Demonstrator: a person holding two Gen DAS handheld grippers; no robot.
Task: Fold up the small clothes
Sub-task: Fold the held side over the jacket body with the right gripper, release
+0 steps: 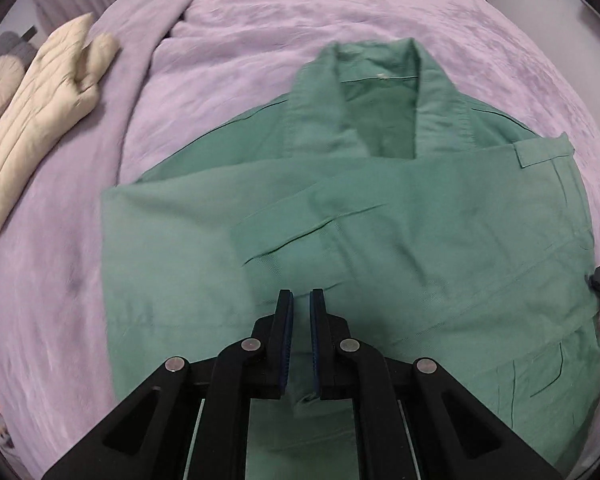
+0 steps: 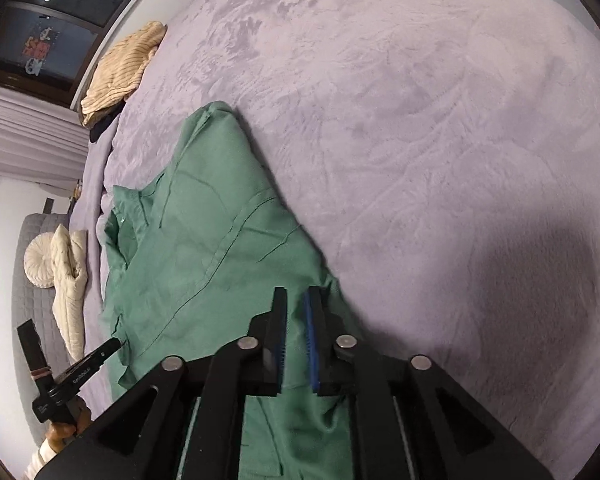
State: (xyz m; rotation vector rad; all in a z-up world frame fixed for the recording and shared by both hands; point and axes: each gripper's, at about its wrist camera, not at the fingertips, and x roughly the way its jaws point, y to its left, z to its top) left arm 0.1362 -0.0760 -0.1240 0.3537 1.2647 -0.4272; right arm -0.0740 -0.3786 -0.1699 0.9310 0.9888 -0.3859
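- The green shirt [image 1: 380, 216] lies on a bed under a lilac blanket [image 1: 260, 32]. It is plain cloth with an open collar, a small flap pocket and dark stitched seams. Both sides are folded in over the middle, with creases across the front.
- Seen from the left wrist, its near hem is hidden behind the left gripper [image 1: 301, 300], and its right edge bends away at the picture's rim. Motion blur softens the cloth.
- Its long axis runs near to far, collar at the far end.
- The left gripper's jaws are almost closed over the shirt's near part. Whether cloth is pinched there is hard to tell.
- The right gripper [image 2: 296, 298] is above the shirt's right edge, jaws parted a little, nothing clearly held.
- A cream quilted garment [image 1: 40, 120] lies far left, apart from the shirt.
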